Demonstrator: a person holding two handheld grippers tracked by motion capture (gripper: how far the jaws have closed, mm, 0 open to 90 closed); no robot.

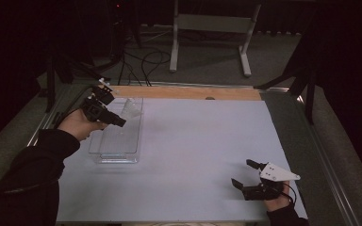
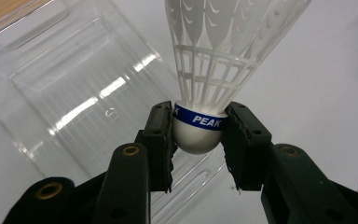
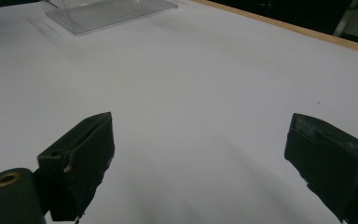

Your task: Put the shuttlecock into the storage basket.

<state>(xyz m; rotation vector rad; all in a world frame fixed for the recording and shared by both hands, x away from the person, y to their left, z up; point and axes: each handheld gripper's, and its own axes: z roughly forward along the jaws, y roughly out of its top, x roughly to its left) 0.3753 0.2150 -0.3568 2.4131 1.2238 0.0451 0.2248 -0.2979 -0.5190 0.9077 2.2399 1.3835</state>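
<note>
Shuttlecock [image 2: 214,56] held over the clear plastic bin [image 1: 116,141] is what the work turns on: the left gripper [image 1: 121,122] has its jaws clamped on the white rounded cork base, one pad on each side just at the blue band, so the skirt points away from the hand. In the high view the shuttlecock [image 1: 130,109] hangs above the far end of the bin, inside its outline but not touching it as far as I can tell.

My reading is that this is the carrying step, with the drop into the bin left to do. The next move calls for bringing the cork down within the bin's walls and then parting the jaws, since so light a thing could bounce or roll off a rim if let go from high up.

It is a synthetic shuttlecock: a white, translucent moulded skirt with a lattice of ribs near the cork, and the word PEAK in white on the band.

The right gripper [image 1: 245,175] rests on the white table surface [image 1: 193,141], well apart from the bin on the near side, jaws spread wide with nothing between them.
</note>
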